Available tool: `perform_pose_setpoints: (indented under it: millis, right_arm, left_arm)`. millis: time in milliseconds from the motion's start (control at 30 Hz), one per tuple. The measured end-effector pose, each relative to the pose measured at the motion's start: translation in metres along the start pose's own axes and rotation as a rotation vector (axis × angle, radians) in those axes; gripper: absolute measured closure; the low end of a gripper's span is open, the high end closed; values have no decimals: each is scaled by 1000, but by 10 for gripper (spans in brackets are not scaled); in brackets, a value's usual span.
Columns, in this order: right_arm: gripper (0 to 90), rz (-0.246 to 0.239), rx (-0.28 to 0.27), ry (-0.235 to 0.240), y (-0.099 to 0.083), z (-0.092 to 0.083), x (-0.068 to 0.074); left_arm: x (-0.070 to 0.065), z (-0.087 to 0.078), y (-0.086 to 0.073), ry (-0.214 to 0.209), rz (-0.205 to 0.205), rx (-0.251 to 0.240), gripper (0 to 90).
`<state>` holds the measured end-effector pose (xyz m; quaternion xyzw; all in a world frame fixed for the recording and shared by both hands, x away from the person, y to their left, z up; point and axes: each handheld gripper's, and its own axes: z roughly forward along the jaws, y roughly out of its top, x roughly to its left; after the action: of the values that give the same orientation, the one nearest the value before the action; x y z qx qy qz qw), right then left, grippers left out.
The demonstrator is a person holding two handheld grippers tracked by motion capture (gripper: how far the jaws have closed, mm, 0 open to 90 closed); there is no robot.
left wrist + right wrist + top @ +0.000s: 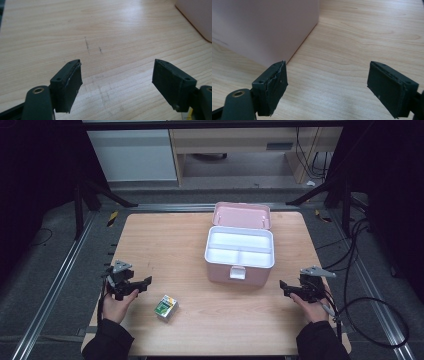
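The left gripper [144, 283] hovers near the table's [165, 240] left edge, jaws wide apart with bare wood between them. The right gripper [283, 287] hovers near the right edge, jaws likewise spread and holding nothing. A small green-and-white pack [166, 307] lies toward the front edge, just right of the left gripper and clear of it. A pink box [240, 261] stands toward the back edge, right of centre, its lid [241, 215] raised behind it and its white tray [240, 246] exposed. The box's side [262, 27] stands just beyond the right gripper's jaws.
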<state>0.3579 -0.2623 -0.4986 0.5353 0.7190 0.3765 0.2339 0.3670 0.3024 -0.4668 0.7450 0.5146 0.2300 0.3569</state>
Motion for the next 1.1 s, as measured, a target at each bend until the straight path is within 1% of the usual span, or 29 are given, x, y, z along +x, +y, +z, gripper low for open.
perform_pose_setpoints:
  millis: [33, 67, 100, 133, 200, 233, 267, 300, 333, 367, 400, 500, 533, 567, 600, 633, 667, 800, 833, 900, 933, 967, 1000, 1033, 1067, 1100]
  right_arm:
    - [164, 17, 7, 8, -1, 0, 1]
    - [163, 15, 11, 8, -1, 0, 1]
    - [163, 15, 11, 8, -1, 0, 1]
    - [159, 5, 12, 9, -1, 1, 3]
    - [158, -1, 10, -1, -1, 1, 5]
    - [157, -1, 12, 1, -1, 0, 6]
    - [157, -1, 12, 1, -1, 0, 6]
    - [157, -9, 7, -7, -2, -1, 8]
    - [157, -27, 9, -20, -2, -3, 11]
    - [157, -27, 9, -20, -2, -3, 11]
    - [154, -37, 7, -22, -2, -4, 13]
    - [154, -39, 11, -21, -2, -3, 15]
    - [153, -44, 17, -22, -3, -1, 15]
    - [153, -44, 17, -22, -3, -1, 15]
    - [149, -44, 30, -18, -4, 0, 15]
    - [149, -44, 30, -18, -4, 0, 15]
    - [149, -48, 33, -17, -4, -1, 16]
    - [149, -52, 29, -19, -4, -1, 16]
    - [149, -52, 29, -19, -4, -1, 16]
    - [149, -56, 31, -19, -4, 0, 16]
    - [148, -61, 38, -21, -4, 0, 16]
    - [148, -61, 38, -21, -4, 0, 16]
    - [148, -64, 38, -22, -4, 0, 17]
    - [148, -64, 38, -22, -4, 0, 17]
    - [146, -65, 41, -21, -4, 0, 17]
    - [146, -65, 41, -21, -4, 0, 17]
  left_arm:
    - [-3, -4, 1, -11, 3, -16, 246]
    - [-5, -6, 1, -12, 4, -23, 249]
    - [-5, -6, 1, -12, 4, -23, 258]
    - [-10, -9, 3, -24, 5, -18, 256]
    - [-16, -10, 4, -36, 13, -15, 250]
    - [-18, -10, 5, -40, 21, -12, 249]
    - [-18, -10, 5, -40, 21, -12, 247]
    - [-21, -11, 6, -41, 29, -12, 247]
    - [-27, -13, 7, -57, 42, -10, 247]
    - [-27, -13, 7, -57, 42, -10, 247]
    - [-30, -15, 8, -61, 49, -4, 247]
    - [-38, -18, 8, -73, 64, -6, 252]
    - [-42, -18, 6, -92, 68, 0, 251]
    - [-42, -18, 6, -92, 68, 0, 250]
    - [-46, -16, 3, -104, 76, 27, 249]
    - [-46, -16, 3, -104, 76, 27, 248]
    - [-50, -17, 0, -108, 83, 46, 249]
    - [-59, -25, -3, -129, 113, 59, 255]
    - [-59, -25, -3, -129, 113, 59, 256]
    - [-64, -26, -3, -144, 119, 64, 258]
    - [-69, -24, -4, -154, 137, 85, 257]
    - [-69, -24, -4, -154, 137, 85, 257]
    - [-74, -22, -7, -142, 162, 108, 257]
    - [-74, -22, -7, -142, 162, 108, 257]
    - [-78, -21, -10, -142, 174, 131, 258]
    - [-78, -21, -10, -142, 174, 131, 257]
